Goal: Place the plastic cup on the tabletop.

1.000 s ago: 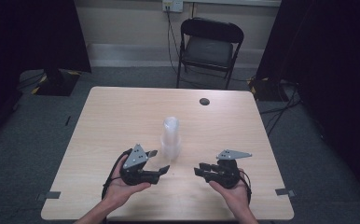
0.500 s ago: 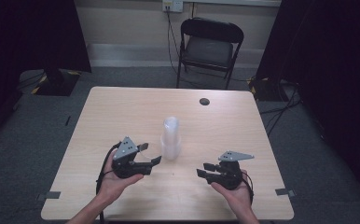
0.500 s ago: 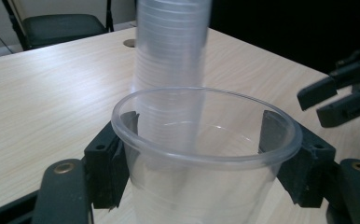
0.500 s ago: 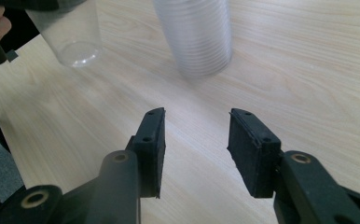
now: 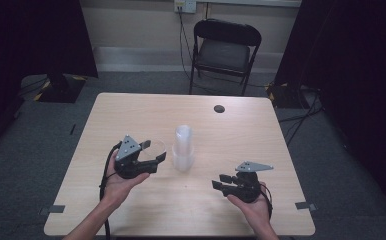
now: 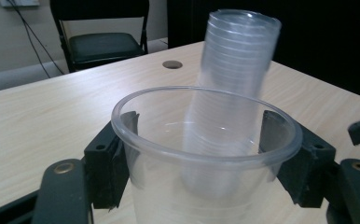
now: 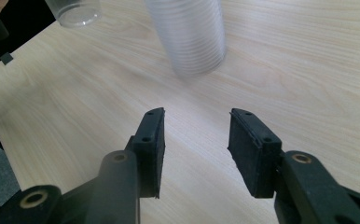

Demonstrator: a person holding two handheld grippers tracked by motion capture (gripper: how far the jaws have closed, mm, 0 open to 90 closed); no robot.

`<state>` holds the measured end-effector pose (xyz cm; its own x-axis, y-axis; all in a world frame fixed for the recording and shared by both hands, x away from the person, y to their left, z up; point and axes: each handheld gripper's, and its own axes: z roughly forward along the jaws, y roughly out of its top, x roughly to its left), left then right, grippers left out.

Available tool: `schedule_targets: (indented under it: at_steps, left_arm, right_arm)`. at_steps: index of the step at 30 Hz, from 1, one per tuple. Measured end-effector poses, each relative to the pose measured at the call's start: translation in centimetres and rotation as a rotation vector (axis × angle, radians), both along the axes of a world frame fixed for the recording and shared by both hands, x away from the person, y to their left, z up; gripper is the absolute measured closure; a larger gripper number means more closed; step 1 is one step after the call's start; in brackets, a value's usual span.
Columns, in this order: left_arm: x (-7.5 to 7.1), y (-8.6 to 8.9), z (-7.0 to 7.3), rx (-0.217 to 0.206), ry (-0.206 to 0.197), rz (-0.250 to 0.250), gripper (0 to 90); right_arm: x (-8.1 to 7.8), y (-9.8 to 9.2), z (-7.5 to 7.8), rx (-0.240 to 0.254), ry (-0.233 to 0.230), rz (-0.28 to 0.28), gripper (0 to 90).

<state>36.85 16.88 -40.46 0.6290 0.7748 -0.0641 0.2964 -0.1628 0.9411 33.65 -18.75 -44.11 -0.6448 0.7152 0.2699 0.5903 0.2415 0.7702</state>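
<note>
A tall stack of clear plastic cups [image 5: 183,147] stands upright near the middle of the wooden table [image 5: 131,115]. My left gripper [image 5: 157,151] is just left of the stack and is shut on a single clear cup [image 6: 201,154], its jaws pressing the cup's sides below the rim. The stack [image 6: 231,74] rises right behind that cup. My right gripper [image 5: 220,181] is open near the front right of the table, with nothing between its jaws. Ahead of my right gripper [image 7: 196,140] I see the stack's base [image 7: 187,37] and the held cup [image 7: 74,11] at the upper left.
A small dark round hole [image 5: 219,108] sits in the table's far side. A black folding chair [image 5: 223,50] stands behind the table. The table's front edge is close under both hands.
My left gripper has moved left and away from the stack, carrying a single cup. My right gripper has drawn back slightly toward the front edge.
</note>
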Motion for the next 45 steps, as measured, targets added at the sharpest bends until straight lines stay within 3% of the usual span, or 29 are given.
schedule_targets:
  at_steps: [4, 10, 14, 24, 32, 42, 45]
  left_arm:
    - [0.8, 0.5, 0.2, 0.014, -0.021, 0.029, 28.8]
    - [2.7, 0.9, -0.7, 0.019, -0.008, 0.087, 29.0]
    - [3.7, 1.3, -0.6, 0.026, 0.005, 0.096, 29.0]
    - [6.2, 2.0, -0.4, 0.002, -0.004, 0.179, 28.9]
    - [8.0, 2.1, -1.8, -0.001, 0.005, 0.199, 29.0]
    - [10.2, 2.1, -3.8, -0.017, 0.063, 0.212, 28.9]
    - [10.5, 1.9, -3.8, -0.027, 0.049, 0.209, 28.5]
  right_arm:
    - [0.0, 0.0, 0.0, -0.001, -0.001, -0.006, 52.4]
    - [0.1, -0.1, 0.2, 0.015, -0.019, -0.022, 42.3]
    - [0.1, 0.0, 0.1, 0.005, -0.021, -0.036, 35.1]
    - [0.2, -0.1, 0.0, 0.006, -0.014, -0.045, 34.1]
    - [0.2, -0.1, -0.1, 0.003, -0.01, -0.041, 34.2]
    - [0.2, 0.0, -0.4, -0.001, 0.0, -0.032, 34.2]
    - [0.2, 0.0, -0.3, -0.001, 0.0, -0.031, 34.3]
